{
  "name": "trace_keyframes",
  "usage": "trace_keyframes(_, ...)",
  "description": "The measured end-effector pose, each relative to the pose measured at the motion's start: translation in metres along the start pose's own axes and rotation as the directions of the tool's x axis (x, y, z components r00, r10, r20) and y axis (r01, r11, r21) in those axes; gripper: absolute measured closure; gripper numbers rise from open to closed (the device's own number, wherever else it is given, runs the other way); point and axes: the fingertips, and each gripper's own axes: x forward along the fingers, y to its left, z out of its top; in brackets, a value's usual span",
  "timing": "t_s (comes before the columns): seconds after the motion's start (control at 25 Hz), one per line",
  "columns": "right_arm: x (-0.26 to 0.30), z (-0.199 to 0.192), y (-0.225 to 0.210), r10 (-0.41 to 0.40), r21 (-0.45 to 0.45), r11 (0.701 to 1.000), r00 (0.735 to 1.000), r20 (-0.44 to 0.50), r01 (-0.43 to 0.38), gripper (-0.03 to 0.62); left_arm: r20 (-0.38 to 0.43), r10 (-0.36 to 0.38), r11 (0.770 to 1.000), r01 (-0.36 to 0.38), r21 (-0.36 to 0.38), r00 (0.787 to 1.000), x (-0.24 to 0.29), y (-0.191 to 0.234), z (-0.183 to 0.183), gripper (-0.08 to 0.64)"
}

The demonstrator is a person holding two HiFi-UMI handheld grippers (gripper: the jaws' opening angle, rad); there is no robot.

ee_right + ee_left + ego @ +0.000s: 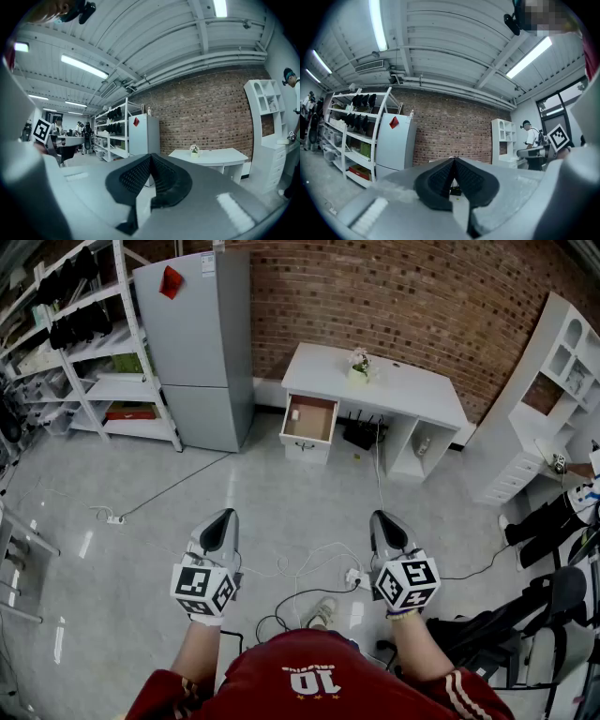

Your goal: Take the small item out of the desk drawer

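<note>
Standing well back on the grey floor, we hold both grippers level, far short of the white bench (412, 395) by the brick wall. Left gripper (225, 515) fingers clenched on nothing, and right gripper (382, 517) the same. The bench's wood-lined drawer (302, 441) at its left end stands open. A pale speck (294, 413) inside may be the small item. Approach, grasp and lift-out are all left to do.

Red shirt (309, 681): white number, reads "10"; the small marks under it are too small to read.
Cubes on left hand-held gripper (221, 518) and right hand-held gripper (382, 518): black-and-white square code markers, no letters.
Refrigerator (202, 343): white label (208, 264) at its top, unreadable.
</note>
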Motion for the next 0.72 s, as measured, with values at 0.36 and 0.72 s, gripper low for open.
trace_keyframes(0.36, 0.011, 0.0, 0.015, 0.01, -0.029, 1.0, 1.0, -0.014, -0.01, 0.597, -0.001, 0.023, 1.0, -0.023, 0.012, 1.0, -0.002, 0.014, 0.002, 0.557)
trace_keyframes(0.72, 0.038, 0.008, -0.003, 0.029, -0.032, 0.999, 0.999, 0.027, -0.028, 0.595, -0.002, 0.001, 1.0, -0.001, -0.006, 1.0, 0.039, 0.018, 0.0, 0.557)
